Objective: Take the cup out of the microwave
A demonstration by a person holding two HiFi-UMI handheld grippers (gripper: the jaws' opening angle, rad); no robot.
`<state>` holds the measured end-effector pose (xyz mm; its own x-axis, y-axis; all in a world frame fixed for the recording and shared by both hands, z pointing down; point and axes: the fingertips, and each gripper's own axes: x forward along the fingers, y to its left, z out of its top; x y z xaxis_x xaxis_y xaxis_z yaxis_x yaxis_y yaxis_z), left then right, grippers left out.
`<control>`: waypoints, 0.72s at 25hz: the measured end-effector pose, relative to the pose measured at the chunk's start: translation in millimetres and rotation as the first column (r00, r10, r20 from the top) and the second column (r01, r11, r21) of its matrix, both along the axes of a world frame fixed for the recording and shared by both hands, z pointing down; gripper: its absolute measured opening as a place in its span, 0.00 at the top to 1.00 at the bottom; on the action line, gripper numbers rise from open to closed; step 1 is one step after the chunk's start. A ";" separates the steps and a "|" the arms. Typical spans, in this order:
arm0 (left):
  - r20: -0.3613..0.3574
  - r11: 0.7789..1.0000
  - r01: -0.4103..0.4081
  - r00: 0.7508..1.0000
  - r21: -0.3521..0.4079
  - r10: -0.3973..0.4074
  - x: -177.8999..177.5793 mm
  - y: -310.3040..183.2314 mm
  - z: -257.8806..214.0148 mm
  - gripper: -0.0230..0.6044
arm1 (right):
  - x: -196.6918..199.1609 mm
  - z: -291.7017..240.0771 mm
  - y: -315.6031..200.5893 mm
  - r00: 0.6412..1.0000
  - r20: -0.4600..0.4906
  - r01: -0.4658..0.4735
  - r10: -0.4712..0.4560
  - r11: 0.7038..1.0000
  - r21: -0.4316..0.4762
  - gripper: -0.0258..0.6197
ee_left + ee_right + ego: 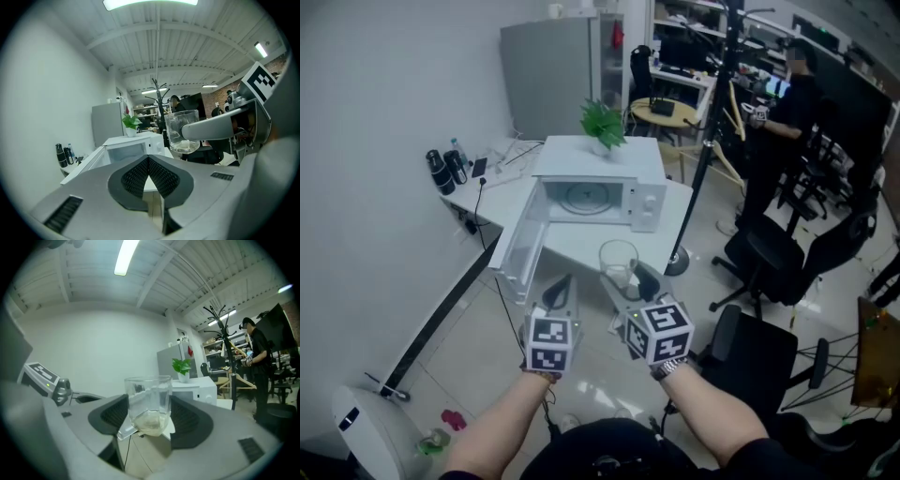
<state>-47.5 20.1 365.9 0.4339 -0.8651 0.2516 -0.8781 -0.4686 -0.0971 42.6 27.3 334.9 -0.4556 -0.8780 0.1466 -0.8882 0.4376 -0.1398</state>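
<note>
A clear glass cup [619, 265] hangs in the air in front of the white microwave [598, 159], whose door [521, 246] stands wide open to the left with the inside empty. My right gripper [623, 278] is shut on the cup; in the right gripper view both pads press on the cup [147, 401] at its sides, and my right gripper [147, 414] holds it upright. My left gripper [562, 292] is just to the left of it, shut and empty, its pads meeting in the left gripper view [149, 161]. There the cup [182, 131] shows at the upper right.
A potted plant [603, 122] stands on the microwave, on a white corner table [581, 246]. Dark bottles [445, 172] sit at the table's left end. A coat stand pole [712, 141], black office chairs [769, 267] and a person [787, 103] are to the right.
</note>
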 end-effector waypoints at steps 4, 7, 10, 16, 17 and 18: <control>-0.001 1.000 -0.018 1.000 0.005 0.018 -9.7 2.0 -0.1 0.97 | -11.9 -1.2 5.7 1.000 0.003 -0.007 0.007 1.000 0.001 0.48; -0.007 1.000 -0.026 1.000 0.005 0.026 -16.5 2.8 0.0 0.97 | -19.0 -2.1 8.7 1.000 0.005 -0.013 0.013 1.000 0.006 0.48; -0.009 1.000 -0.030 0.999 0.003 0.030 -21.1 3.5 1.2 0.97 | -23.8 -3.0 10.1 1.000 0.000 -0.017 0.017 1.000 0.009 0.48; -0.011 1.000 -0.028 1.000 -0.001 0.028 -25.7 5.1 5.6 0.97 | -27.1 -0.7 11.4 1.000 -0.009 -0.018 0.018 1.000 0.008 0.48; -0.012 1.000 -0.028 1.000 -0.001 0.028 -26.6 5.2 5.7 0.97 | -28.0 -0.8 11.6 1.000 -0.011 -0.017 0.017 1.000 0.008 0.48; -0.014 1.000 -0.027 1.000 0.000 0.027 -27.3 5.4 5.6 0.97 | -28.9 -1.0 11.7 1.000 -0.012 -0.016 0.017 1.000 0.009 0.48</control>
